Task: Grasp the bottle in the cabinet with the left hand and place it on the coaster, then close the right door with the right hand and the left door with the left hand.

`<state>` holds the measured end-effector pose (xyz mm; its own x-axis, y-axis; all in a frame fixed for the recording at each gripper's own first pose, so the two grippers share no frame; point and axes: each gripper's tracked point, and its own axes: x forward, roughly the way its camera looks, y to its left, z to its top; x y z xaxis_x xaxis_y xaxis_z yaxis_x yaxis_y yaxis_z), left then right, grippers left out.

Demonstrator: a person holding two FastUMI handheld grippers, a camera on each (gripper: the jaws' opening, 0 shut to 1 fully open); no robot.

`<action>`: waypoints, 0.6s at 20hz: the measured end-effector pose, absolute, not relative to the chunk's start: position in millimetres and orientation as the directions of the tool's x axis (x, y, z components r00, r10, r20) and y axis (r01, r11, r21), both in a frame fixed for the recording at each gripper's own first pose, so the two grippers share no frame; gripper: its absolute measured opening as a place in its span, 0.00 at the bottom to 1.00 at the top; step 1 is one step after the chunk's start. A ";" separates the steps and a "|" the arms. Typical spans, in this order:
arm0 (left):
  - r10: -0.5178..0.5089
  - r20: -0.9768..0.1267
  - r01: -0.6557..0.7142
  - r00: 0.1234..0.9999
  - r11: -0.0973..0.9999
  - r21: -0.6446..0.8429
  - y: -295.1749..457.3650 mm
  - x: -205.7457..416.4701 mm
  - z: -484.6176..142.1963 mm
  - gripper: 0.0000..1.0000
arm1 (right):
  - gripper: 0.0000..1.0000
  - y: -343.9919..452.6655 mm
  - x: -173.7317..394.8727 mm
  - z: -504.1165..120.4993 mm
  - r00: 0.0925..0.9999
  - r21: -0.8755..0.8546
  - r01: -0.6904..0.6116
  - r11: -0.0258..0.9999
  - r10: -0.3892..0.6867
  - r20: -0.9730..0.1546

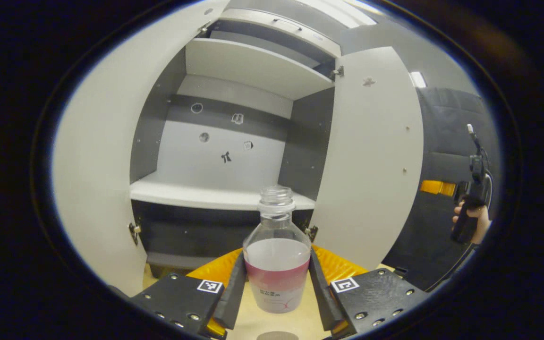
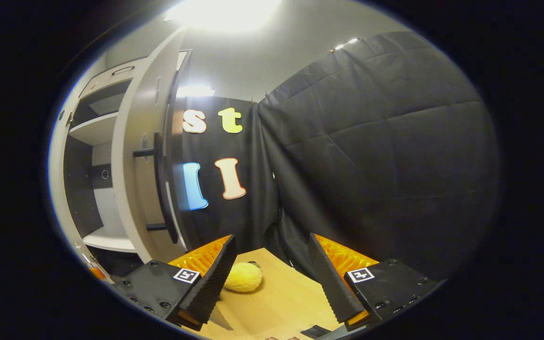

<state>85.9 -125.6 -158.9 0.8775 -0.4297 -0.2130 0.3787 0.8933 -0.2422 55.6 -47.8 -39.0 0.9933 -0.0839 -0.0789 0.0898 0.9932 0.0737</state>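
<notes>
Left gripper view, fingers: the left gripper (image 1: 276, 288) has both fingers pressed against the sides of the bottle (image 1: 276, 264), one on each side of its lower body.
Bottle: clear plastic, upright, uncapped, with a pink and white label band; it is out of the cabinet, in front of it, above the pale wooden table (image 1: 258, 326).
Coaster: a round dark disc (image 1: 277, 336) shows at the bottom edge, just below the bottle; whether the bottle touches it cannot be told.
Cabinet: the grey cabinet (image 1: 234, 156) stands behind the bottle with a white shelf across the middle.
Doors: the left door (image 1: 102, 156) and the right door (image 1: 371, 156) both stand wide open.
Far right: a hand (image 1: 477, 217) holds the other gripper, well apart from the cabinet.
Right gripper view, fingers: the right gripper (image 2: 269, 278) has its fingers spread apart with nothing between them.
Table: a yellow lemon-like object (image 2: 243, 277) lies on the wood just beyond the left finger.
Right door: seen edge-on at the left, open, its dark bar handle (image 2: 161, 189) facing outward.
</notes>
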 end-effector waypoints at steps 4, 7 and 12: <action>-0.460 -0.302 0.389 0.835 0.882 -0.267 -128.6 51.4 -229.9 0.68 | 0.98 -30.9 33.7 -34.3 0.995 0.075 0.070 0.995 -0.064 -0.074; -0.458 -0.339 0.387 0.821 0.885 -0.260 -128.7 34.3 -267.6 0.68 | 0.97 -25.1 18.3 -35.0 0.995 0.050 0.063 0.997 -0.059 -0.083; -0.430 -0.388 0.353 0.816 0.900 -0.255 -136.5 22.2 -312.3 0.69 | 0.97 -21.2 -1.1 -41.0 0.990 0.081 0.077 0.994 -0.066 -0.127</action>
<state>22.2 -136.5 -312.3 0.8155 -0.4296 -0.3878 0.3527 0.9002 -0.2555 -1.1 -21.2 -41.0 0.9896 -0.0663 -0.1273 0.0770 0.9937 0.0811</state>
